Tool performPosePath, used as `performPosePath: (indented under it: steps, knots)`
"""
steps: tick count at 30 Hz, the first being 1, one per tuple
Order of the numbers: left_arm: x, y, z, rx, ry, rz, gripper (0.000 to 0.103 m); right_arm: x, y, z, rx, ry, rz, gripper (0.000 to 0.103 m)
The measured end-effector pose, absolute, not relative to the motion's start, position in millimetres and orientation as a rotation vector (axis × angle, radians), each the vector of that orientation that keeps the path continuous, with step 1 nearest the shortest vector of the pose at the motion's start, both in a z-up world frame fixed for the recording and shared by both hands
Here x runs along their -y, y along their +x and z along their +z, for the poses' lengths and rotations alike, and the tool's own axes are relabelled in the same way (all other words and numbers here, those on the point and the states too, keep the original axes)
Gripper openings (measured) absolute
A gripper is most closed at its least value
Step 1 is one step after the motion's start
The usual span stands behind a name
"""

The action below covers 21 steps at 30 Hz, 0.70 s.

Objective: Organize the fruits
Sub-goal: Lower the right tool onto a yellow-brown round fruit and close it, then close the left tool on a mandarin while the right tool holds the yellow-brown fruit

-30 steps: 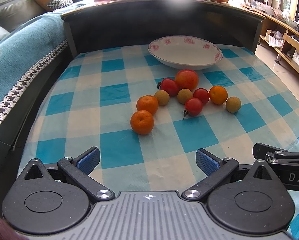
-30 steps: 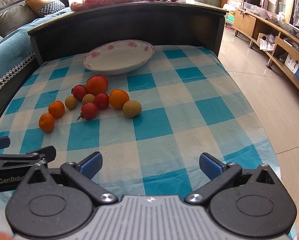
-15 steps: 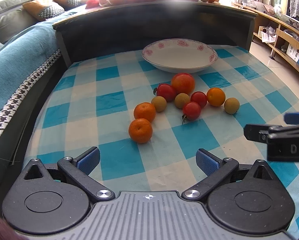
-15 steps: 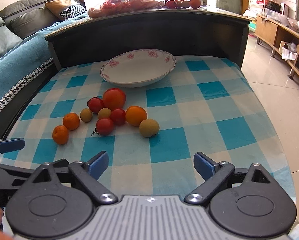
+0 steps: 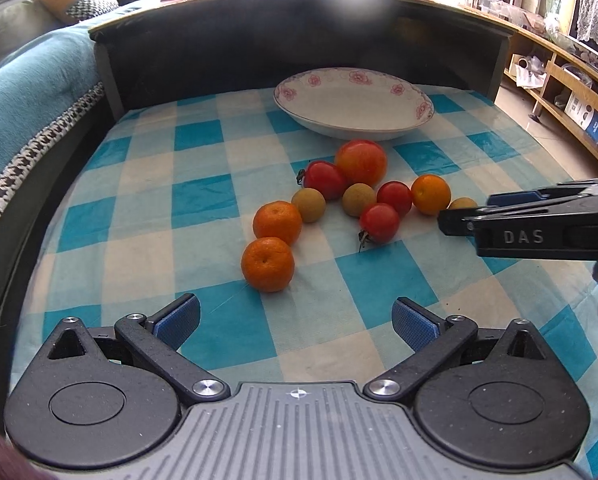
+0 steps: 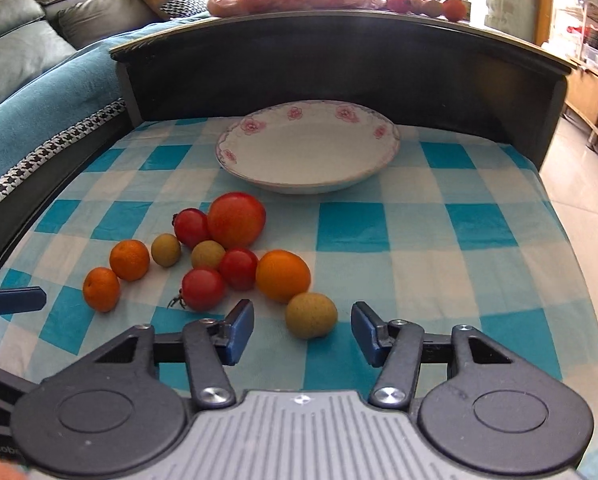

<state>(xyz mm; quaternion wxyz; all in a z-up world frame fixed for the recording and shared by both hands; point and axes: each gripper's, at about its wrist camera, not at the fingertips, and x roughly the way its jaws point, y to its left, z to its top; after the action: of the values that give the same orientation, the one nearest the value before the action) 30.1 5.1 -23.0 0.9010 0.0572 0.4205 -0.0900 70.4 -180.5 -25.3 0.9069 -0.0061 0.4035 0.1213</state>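
Tan round fruit (image 6: pixel 311 315) resting on checkered tabletop (image 6: pixel 439 260), between the spread blue pads of right gripper (image 6: pixel 303 330), touching neither. Right gripper released, jaws wide. Orange (image 6: pixel 283 276) just beside at 11 o'clock, touching or nearly so. Three red cherry tomatoes, one large tomato (image 6: pixel 236 219), two more tan fruits and two mandarins clustered from 9 to 11 o'clock. Floral-rimmed plate (image 6: pixel 259 128) at 12 o'clock, holding nothing. Left gripper (image 5: pixel 295 320) released, jaws wide, hovering short of nearest mandarin (image 5: pixel 267 265) at its 12 o'clock. Dark raised shelf behind plate.
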Motion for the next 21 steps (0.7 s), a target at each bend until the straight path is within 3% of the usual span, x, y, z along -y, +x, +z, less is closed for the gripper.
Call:
performPosePath:
  steps: [11, 21]
  knots:
    - [-4, 34, -36, -0.859, 0.122, -0.213, 0.103, 174, 76, -35, -0.843, -0.04, 0.264, 0.033]
    - [-5, 34, -45, -0.84, 0.139, -0.212, 0.103, 176, 69, -33, -0.857, -0.035, 0.286, 0.033]
